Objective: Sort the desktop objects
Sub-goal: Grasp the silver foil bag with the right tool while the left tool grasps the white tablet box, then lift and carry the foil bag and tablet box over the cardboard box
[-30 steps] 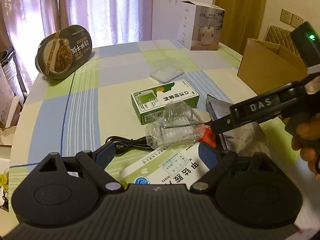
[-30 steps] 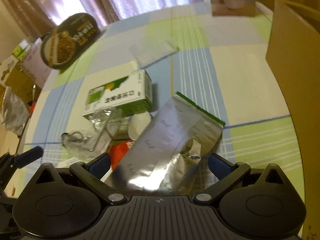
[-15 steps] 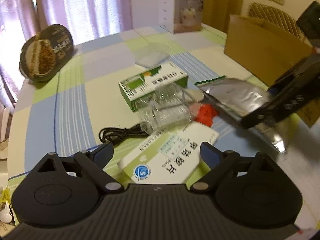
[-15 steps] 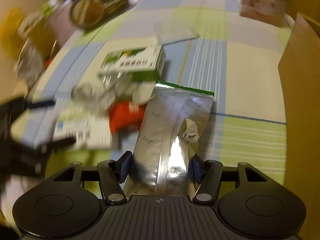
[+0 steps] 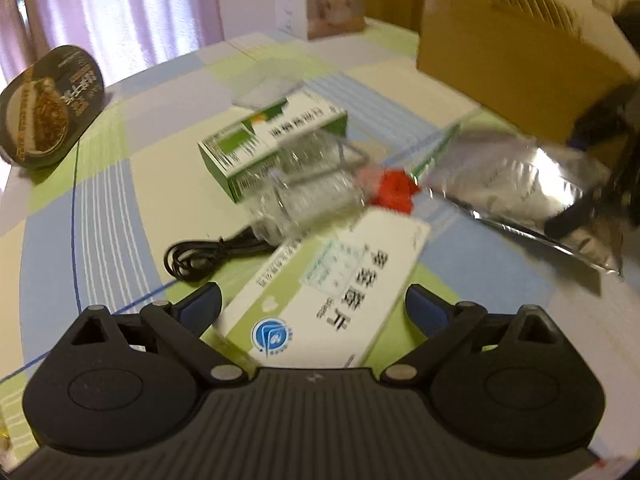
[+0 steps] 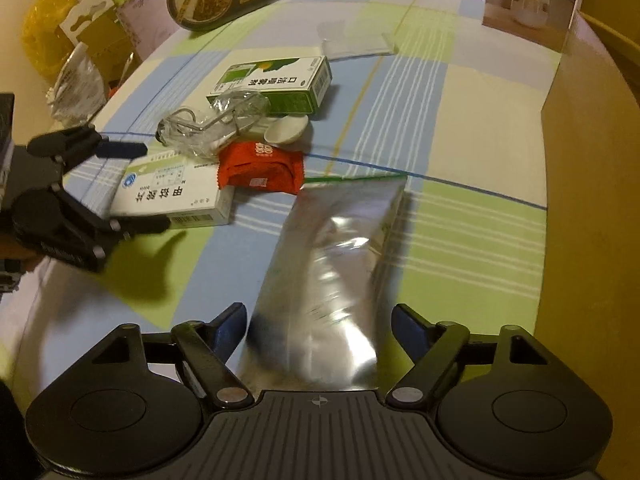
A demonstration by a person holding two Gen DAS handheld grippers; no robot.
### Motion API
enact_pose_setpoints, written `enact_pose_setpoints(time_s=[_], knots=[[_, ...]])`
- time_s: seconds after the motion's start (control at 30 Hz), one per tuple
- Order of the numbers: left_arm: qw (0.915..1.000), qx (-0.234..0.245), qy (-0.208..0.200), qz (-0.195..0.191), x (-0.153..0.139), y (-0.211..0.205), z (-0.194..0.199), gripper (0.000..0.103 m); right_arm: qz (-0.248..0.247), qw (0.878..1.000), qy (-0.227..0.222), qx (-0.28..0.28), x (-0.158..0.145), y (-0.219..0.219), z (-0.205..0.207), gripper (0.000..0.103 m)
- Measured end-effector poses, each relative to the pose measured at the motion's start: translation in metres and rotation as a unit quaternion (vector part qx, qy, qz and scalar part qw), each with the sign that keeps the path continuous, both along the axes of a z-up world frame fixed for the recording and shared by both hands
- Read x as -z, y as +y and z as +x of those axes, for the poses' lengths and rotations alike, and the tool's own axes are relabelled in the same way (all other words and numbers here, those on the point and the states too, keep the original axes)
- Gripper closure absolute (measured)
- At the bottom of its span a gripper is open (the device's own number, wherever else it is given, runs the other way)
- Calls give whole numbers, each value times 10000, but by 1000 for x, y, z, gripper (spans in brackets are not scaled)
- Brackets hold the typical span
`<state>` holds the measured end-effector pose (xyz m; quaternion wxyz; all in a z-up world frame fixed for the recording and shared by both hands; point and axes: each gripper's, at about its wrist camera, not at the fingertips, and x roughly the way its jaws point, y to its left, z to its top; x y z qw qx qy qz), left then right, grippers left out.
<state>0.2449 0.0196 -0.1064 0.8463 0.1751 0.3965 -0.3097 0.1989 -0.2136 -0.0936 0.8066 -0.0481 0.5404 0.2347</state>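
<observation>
While the right gripper (image 6: pixel 318 330) clasps the near end of the silver pouch (image 6: pixel 340 264) at the bottom centre of its view, the left gripper (image 5: pixel 312 306) stands spread around the white box (image 5: pixel 332 296). I judge bagging comes next, likely into the cardboard box (image 5: pixel 512 68) at upper right. A red packet (image 6: pixel 260 166), green box (image 6: pixel 280 84) and cable (image 5: pixel 204 258) crowd the middle.

A round counter (image 5: pixel 120 184) under a cloth checked in pale green, blue and cream fills the room's middle; sheer pinkish-white curtains (image 5: pixel 120 12) glow with daylight behind; a tan woven-backed chair (image 5: pixel 516 0) stands right; walls cream.
</observation>
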Motion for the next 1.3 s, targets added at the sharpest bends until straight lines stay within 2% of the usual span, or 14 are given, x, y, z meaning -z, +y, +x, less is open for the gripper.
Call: enact_pose_setpoints(time_s=[0.17,0.2,0.23,0.27,0.33,0.5,0.57,0.6,0.63,0.7,1.0,1.07,1.3], knots=[[9996,156,164,189,2,-13,-16,28,25,10000,25,24,2,5,-1,27],[9995,182,205,186,1,-16,-21,30,15,10000,38,-2,2,5,-3,34],[9993,212,261,182,0,-19,-27,33,15,10000,49,-34,2,5,-6,47],[9990,250,313,185,-1,-22,-35,35,70,9999,73,-34,2,3,-9,50],[9984,310,413,207,-3,-26,-51,35,92,9999,113,-38,0,0,-17,61],[9970,527,507,235,-6,-39,-81,35,-71,9994,203,-287,-5,-8,-45,63],[9970,601,469,157,-8,-44,-86,31,-83,9988,287,-384,-7,-13,-54,62],[9970,623,444,102,-9,-45,-87,28,-102,9987,284,-403,-8,-16,-58,56],[9972,622,419,39,-11,-47,-86,24,-140,9989,245,-368,-8,-19,-60,35],[9974,585,414,-20,-11,-50,-83,24,-182,9996,78,-221,-11,-25,-64,16],[9983,294,484,-100,-10,-54,-64,25,-69,9999,125,30,-1,-20,-45,16],[9980,313,529,-115,-9,-56,-62,30,-70,9999,135,30,2,-16,-42,16],[9974,451,549,143,1,-71,-60,36,-64,9999,131,68,7,-14,-39,16]])
